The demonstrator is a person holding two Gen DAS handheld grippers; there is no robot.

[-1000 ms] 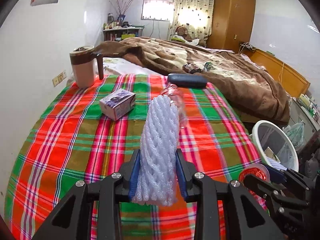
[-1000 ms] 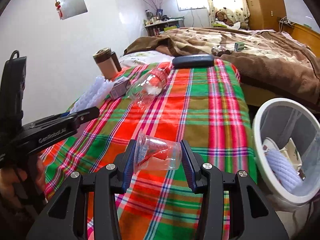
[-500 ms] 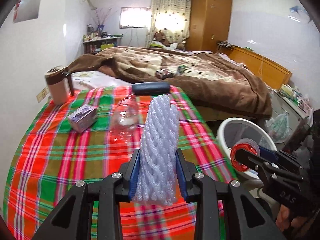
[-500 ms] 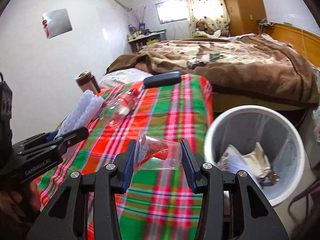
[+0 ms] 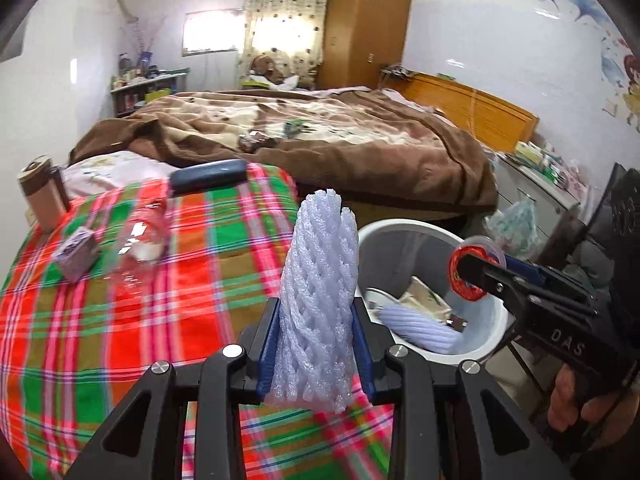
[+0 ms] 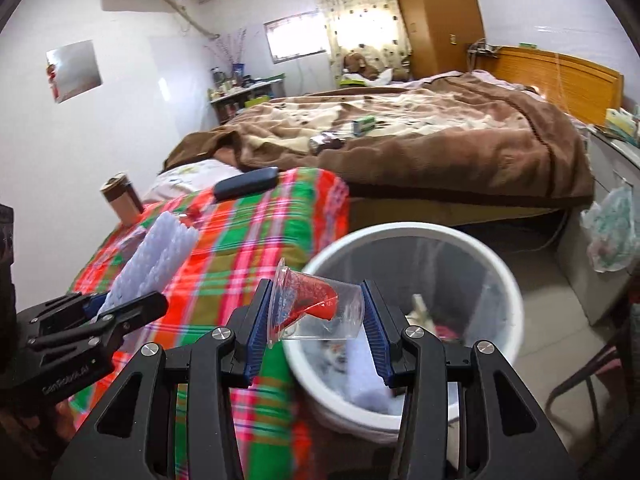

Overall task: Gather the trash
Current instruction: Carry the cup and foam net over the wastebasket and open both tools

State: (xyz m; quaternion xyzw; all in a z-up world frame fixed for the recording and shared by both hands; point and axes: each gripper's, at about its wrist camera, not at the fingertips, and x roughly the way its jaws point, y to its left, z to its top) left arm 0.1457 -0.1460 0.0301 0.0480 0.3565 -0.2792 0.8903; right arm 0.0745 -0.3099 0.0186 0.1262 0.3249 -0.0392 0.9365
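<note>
Both grippers loaded: left gripper [image 5: 316,344] clamped on foam net [image 5: 320,300] above tablecloth edge; right gripper [image 6: 316,320] clamped on plastic cup [image 6: 316,306] over bin [image 6: 416,236] rim.

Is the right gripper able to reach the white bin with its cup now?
Probably yes. The right gripper, shut on the plastic cup, sits at the near rim of the open white bin; nothing blocks the way.
</note>
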